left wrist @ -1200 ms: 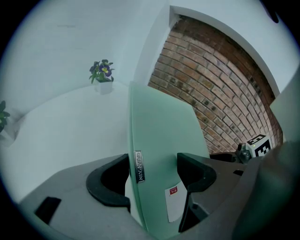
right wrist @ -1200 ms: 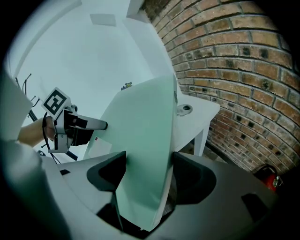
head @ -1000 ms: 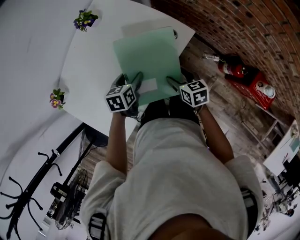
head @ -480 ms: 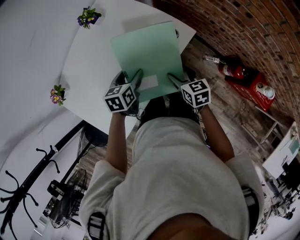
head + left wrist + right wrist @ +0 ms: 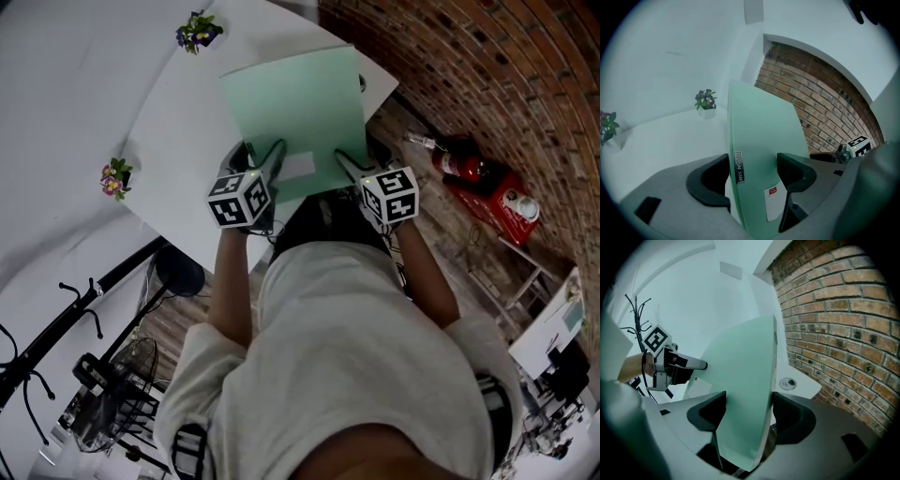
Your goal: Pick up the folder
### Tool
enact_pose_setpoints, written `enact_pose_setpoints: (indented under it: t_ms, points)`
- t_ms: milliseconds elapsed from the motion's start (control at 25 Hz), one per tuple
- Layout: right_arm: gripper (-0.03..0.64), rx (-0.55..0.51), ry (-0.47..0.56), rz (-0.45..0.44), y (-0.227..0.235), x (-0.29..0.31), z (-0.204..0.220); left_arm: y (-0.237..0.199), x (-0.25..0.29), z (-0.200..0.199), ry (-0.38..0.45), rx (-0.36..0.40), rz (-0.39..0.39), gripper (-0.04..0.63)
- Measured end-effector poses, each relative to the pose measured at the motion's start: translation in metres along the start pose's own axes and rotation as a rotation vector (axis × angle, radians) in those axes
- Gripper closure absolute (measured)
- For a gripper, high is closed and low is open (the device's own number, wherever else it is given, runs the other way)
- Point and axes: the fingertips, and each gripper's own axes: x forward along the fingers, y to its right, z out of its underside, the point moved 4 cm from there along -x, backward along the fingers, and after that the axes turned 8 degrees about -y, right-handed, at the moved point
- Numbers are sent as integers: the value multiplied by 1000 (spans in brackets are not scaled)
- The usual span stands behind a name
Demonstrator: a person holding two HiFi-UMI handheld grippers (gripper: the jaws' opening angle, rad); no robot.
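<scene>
Person is wearing a pale grey short-sleeved T-shirt point(image 5: 366, 356), loose at the shoulders. Left gripper point(image 5: 275, 155) and right gripper point(image 5: 345, 161) are each carrying a white cube point(image 5: 239, 198) with black square markers. Gripper bodies are showing matte grey; fingers point(image 5: 794, 171) are showing black, scooped.

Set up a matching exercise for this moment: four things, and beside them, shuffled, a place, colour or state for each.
Things:
1 folder
2 left gripper
3 right gripper
4 canister

Descriptions:
A red, by the brick wall
B shut on the folder's edge near its white label
C pale green, held by both grippers
D shut on the folder's edge on the brick-wall side

Pairs: 1-C, 2-B, 3-D, 4-A
</scene>
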Motion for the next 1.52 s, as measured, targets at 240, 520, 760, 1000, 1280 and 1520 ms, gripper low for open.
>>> enact_pose_setpoints:
  t_ms: [240, 520, 760, 1000, 1280, 1520]
  points:
    - [305, -36, 40, 16, -1, -7, -16, 2, -9, -11, 52, 1, 2, 267]
    - [305, -46, 65, 26, -1, -17, -24, 9, -18, -21, 93, 27, 3, 268]
    - [305, -60, 107, 44, 0, -26, -36, 17, -26, -35, 147, 75, 6, 268]
    - [305, -77, 141, 51, -1, -35, -49, 22, -38, -48, 179, 100, 2, 267]
    - [305, -110, 194, 62, -2, -45, -71, 27, -51, -68, 244, 131, -2, 267]
    - [305, -126, 221, 72, -4, -47, -85, 27, -59, -81, 281, 159, -11, 267]
